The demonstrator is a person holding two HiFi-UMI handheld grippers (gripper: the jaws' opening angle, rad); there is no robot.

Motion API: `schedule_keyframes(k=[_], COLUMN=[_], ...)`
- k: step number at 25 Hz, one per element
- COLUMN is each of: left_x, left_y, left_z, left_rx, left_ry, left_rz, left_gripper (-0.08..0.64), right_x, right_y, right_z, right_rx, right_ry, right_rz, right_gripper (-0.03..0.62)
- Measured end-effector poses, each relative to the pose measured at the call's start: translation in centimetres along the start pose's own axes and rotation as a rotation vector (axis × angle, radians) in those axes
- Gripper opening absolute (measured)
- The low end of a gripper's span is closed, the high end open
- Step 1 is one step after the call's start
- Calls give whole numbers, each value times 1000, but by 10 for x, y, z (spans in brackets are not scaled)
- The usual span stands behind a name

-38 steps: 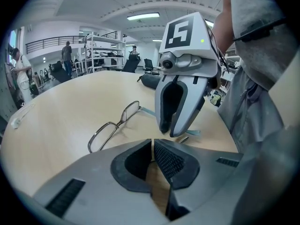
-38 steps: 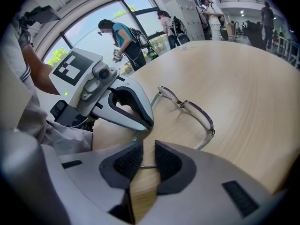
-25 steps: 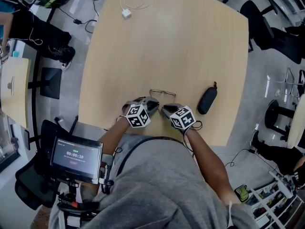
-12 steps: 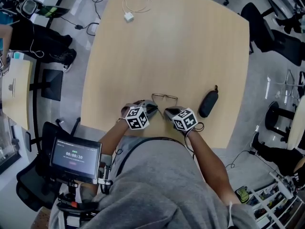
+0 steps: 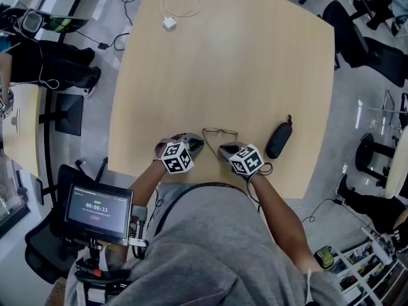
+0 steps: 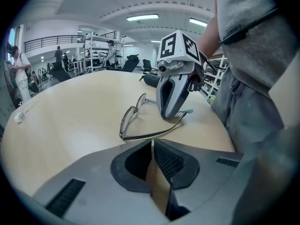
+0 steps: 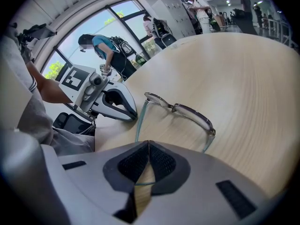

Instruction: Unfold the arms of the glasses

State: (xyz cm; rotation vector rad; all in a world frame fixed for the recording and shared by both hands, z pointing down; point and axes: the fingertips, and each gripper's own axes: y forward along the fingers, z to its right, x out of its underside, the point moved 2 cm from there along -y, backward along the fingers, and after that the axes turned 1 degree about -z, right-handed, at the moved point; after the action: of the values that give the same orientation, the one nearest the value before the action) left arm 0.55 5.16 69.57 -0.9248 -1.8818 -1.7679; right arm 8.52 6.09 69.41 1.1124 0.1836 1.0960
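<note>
Seemingly the unfolding is nearly done: the glasses (image 5: 220, 133) lie by the desk's (image 5: 255, 62) six-o'clock edge, both arms looking open, the right hand-held gripper (image 7: 149, 146) pinching one arm's tip, the left hand-held gripper (image 6: 153, 145) pressed together empty, so letting go gently seems next.

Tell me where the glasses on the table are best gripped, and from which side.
Likely one arm, close to its hinge, coming down from above on the person's side. The glasses stand on the table with the front facing away and both arms spread open toward the person, so an arm is a thin bar a tool can pinch without touching the lenses.
</note>
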Motion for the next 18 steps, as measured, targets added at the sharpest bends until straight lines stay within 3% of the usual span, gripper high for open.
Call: schedule_keyframes(k=[18], left_x=[8], left_y=[-18], left_z=[6], left_rx=[-30], left_ry=[40], left_rz=[-9], left_gripper=[18], right_x=[-11], right_y=[0], right_z=[-17], right_rx=[10], right_ry=[-105], right_rz=[27], right_gripper=[11])
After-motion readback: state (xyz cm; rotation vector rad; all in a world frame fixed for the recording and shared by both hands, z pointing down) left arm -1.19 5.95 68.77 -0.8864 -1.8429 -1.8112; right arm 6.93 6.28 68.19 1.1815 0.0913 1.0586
